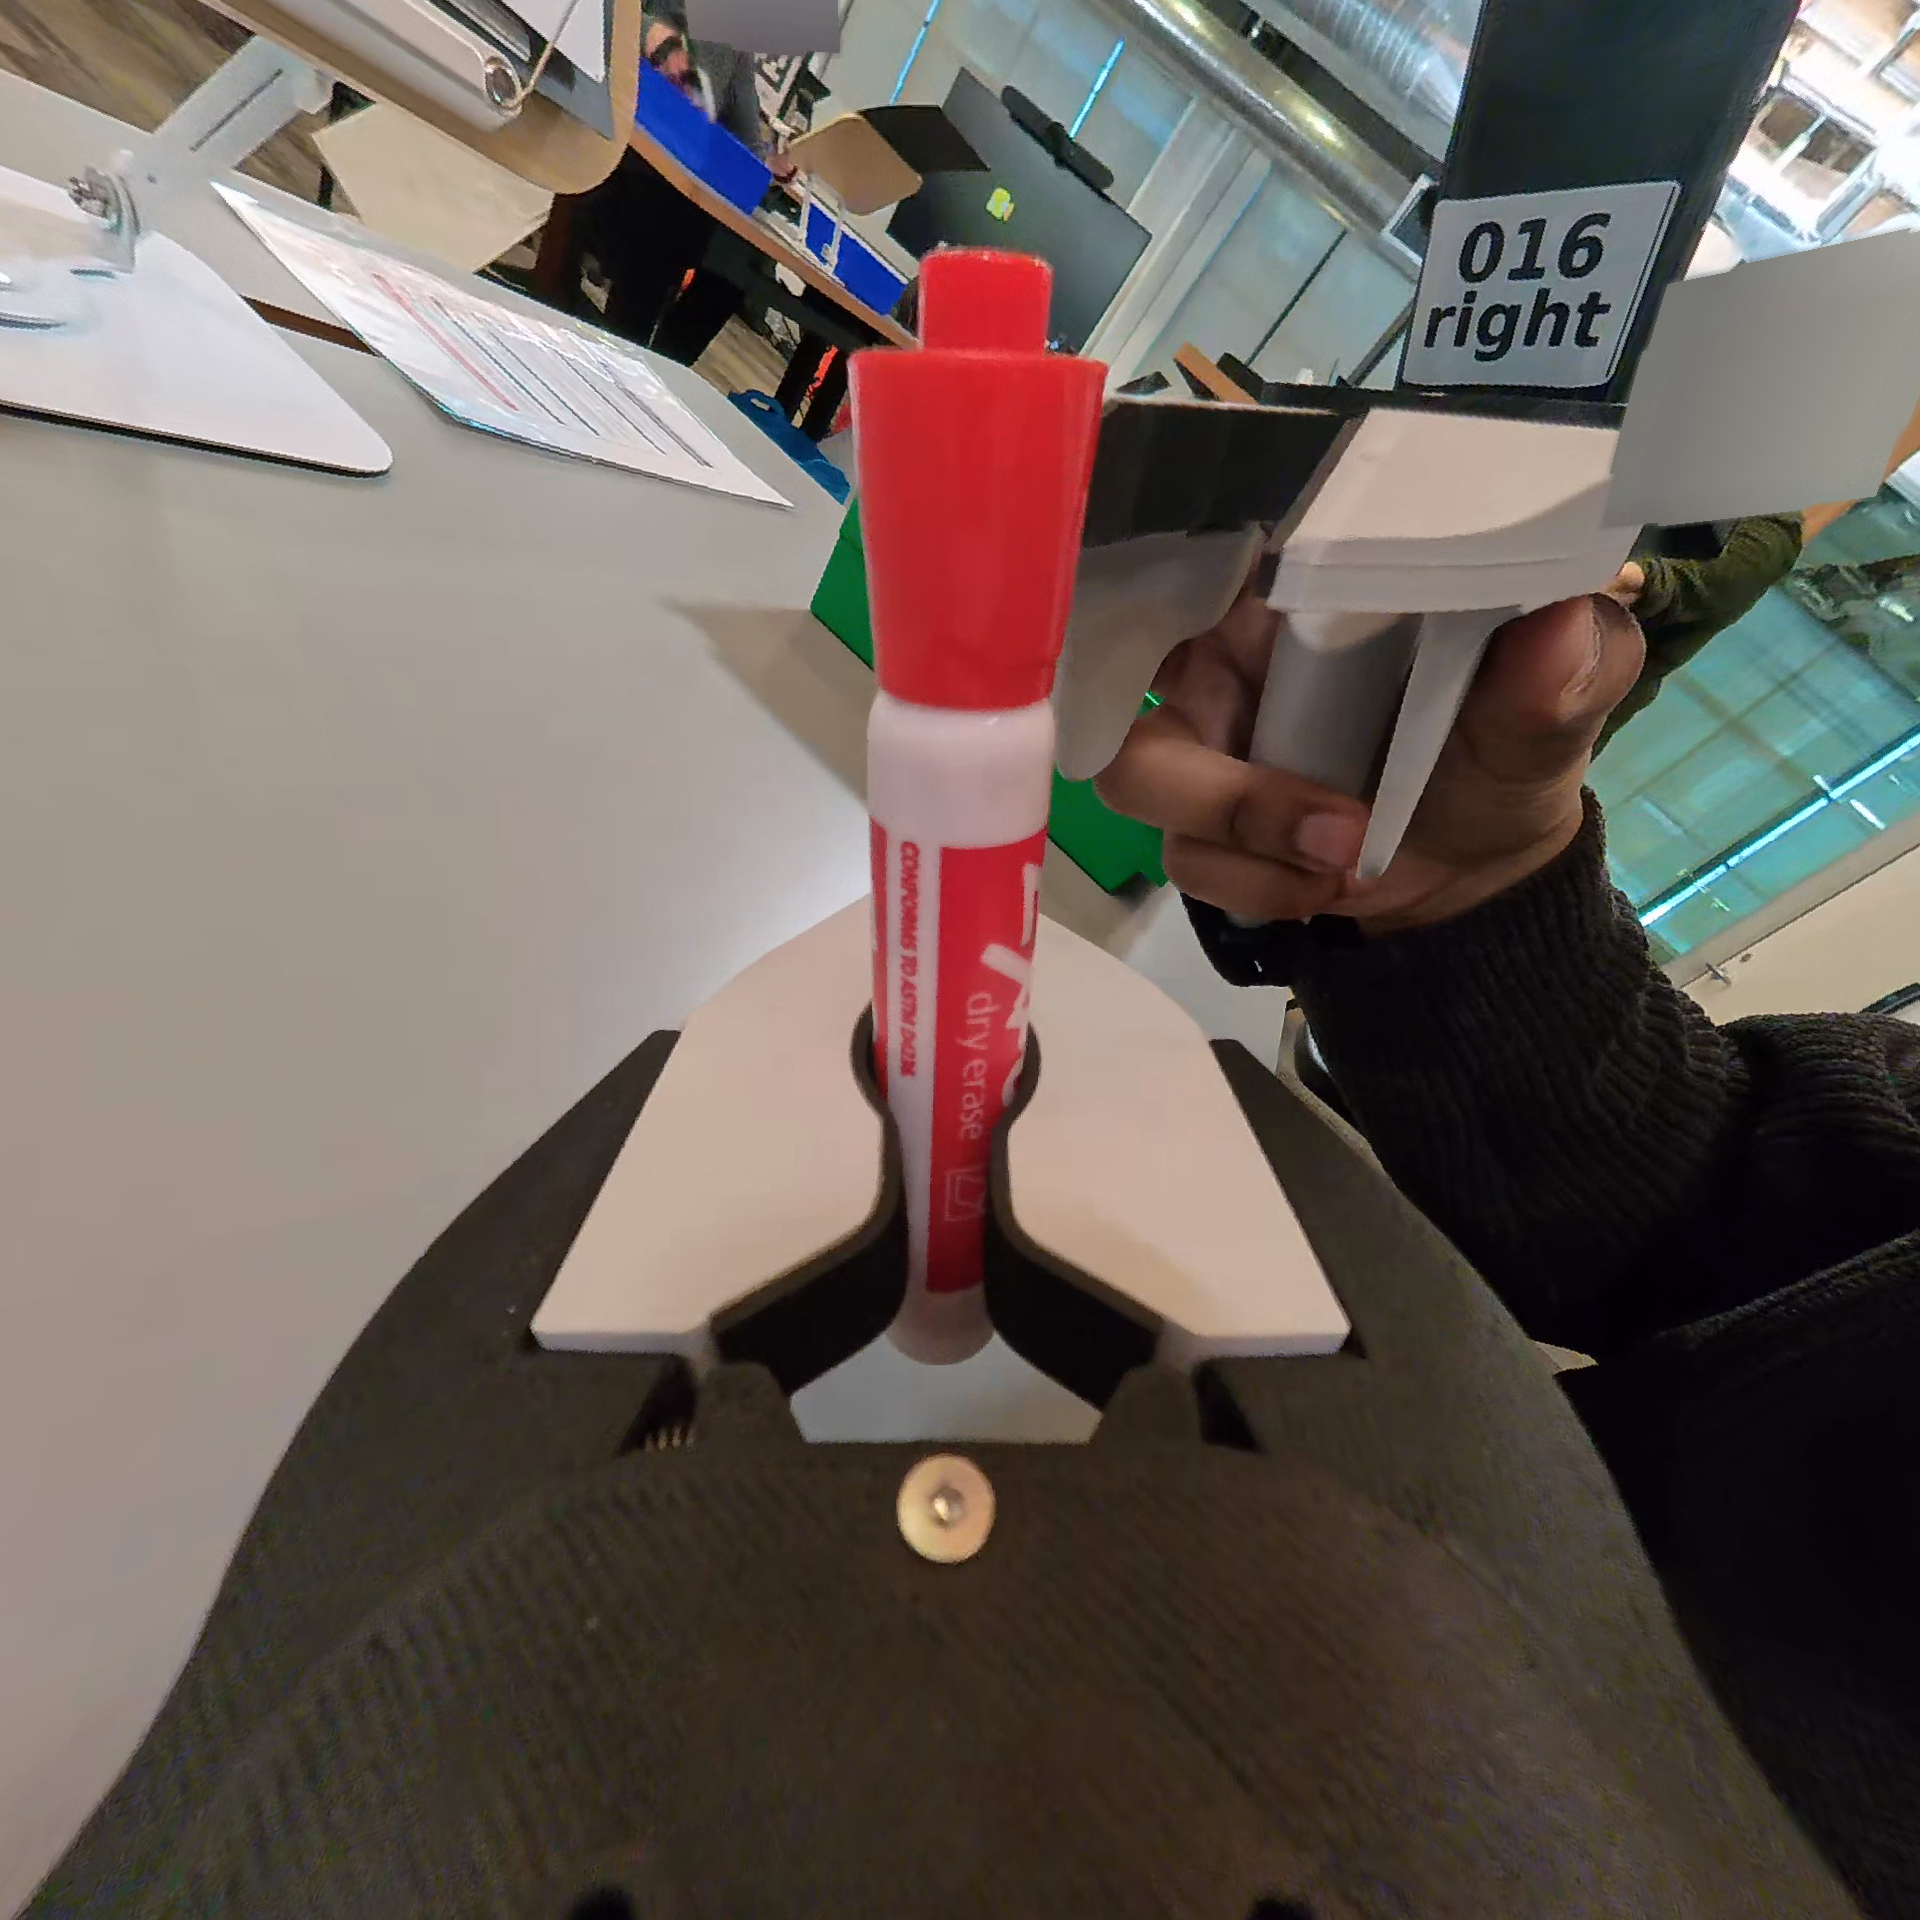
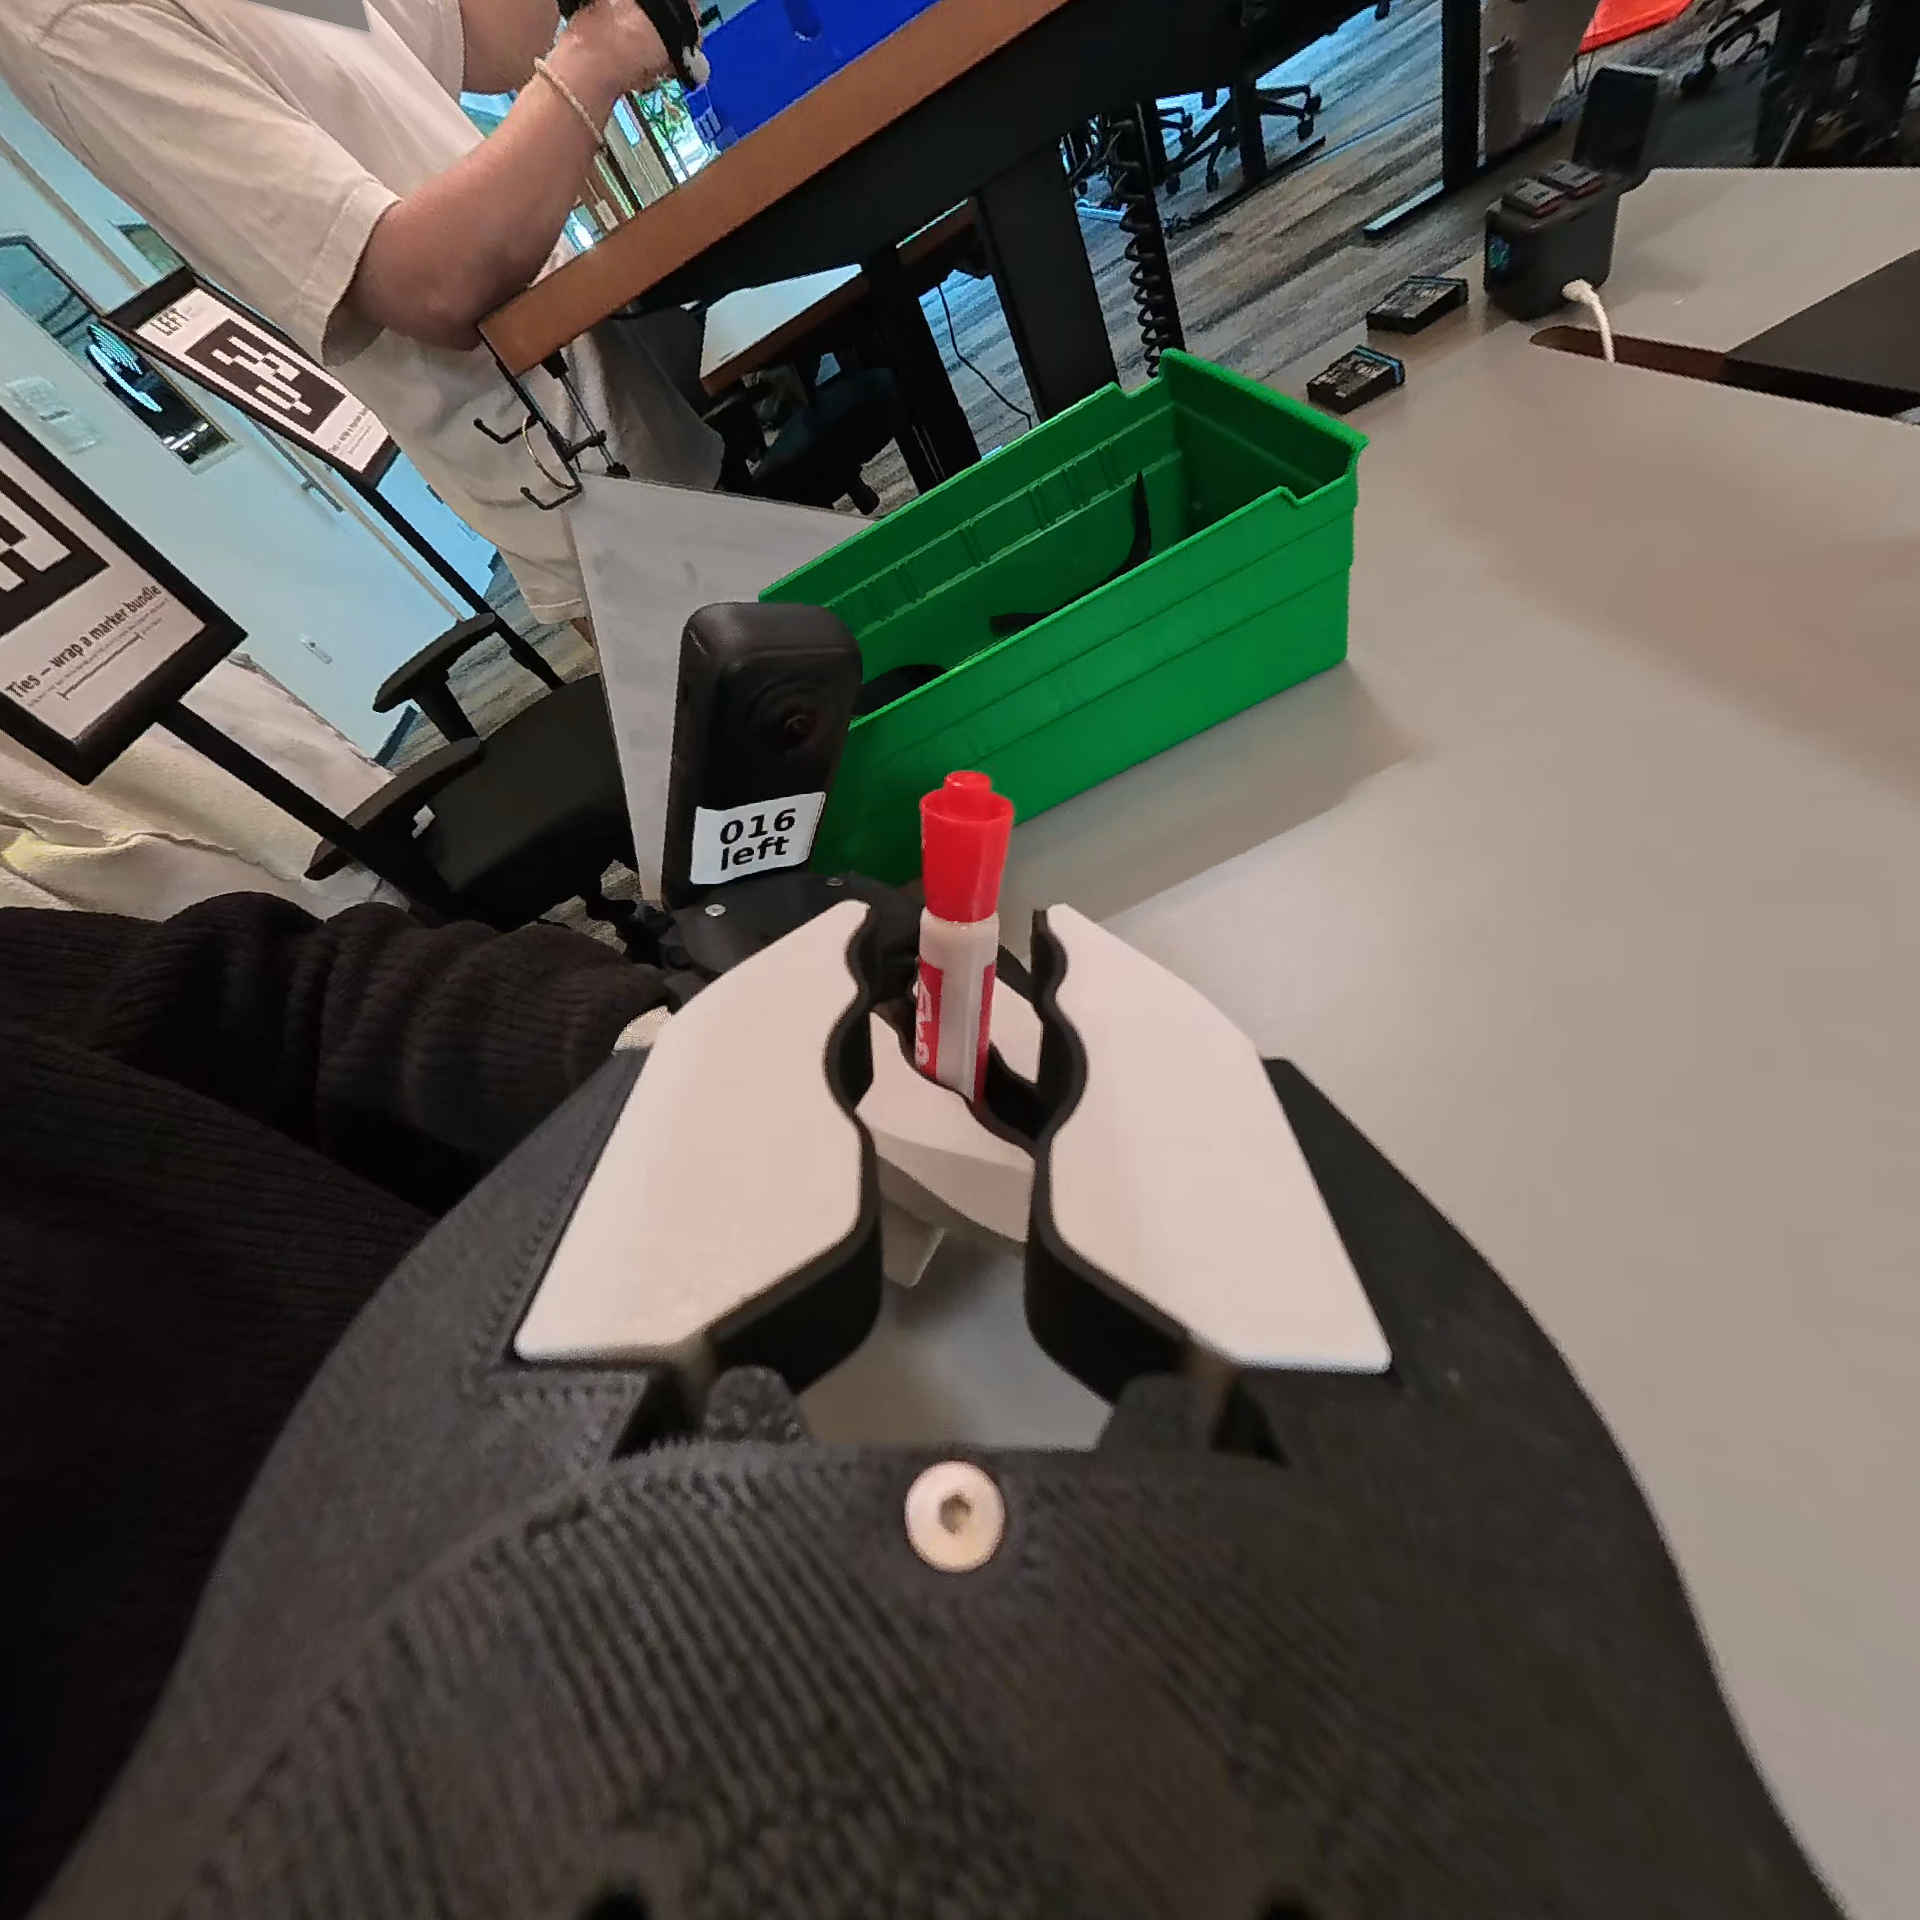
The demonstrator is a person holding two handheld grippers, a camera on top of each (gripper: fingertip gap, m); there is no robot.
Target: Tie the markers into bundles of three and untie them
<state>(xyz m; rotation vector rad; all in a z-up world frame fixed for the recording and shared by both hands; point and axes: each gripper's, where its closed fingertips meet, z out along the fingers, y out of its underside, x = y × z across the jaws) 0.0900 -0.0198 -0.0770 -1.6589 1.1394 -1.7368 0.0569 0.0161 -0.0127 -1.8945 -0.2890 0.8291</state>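
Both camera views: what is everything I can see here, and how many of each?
red marker: one, red cap and white barrel, upright, clamped in the left gripper
green bin: one, on the grey table behind the marker; dark items inside, too unclear to name
grey table: one, under the bin
white sheets: two, flat on the table's far left
black charger block: one, far right on the table, small black packs beside it
bystander: one, pale shirt, at a wooden desk behind
left gripper: white fingers closed on the marker
right gripper: white fingers open, marker showing in the gap
hand: one, dark sleeve, holding the right gripper
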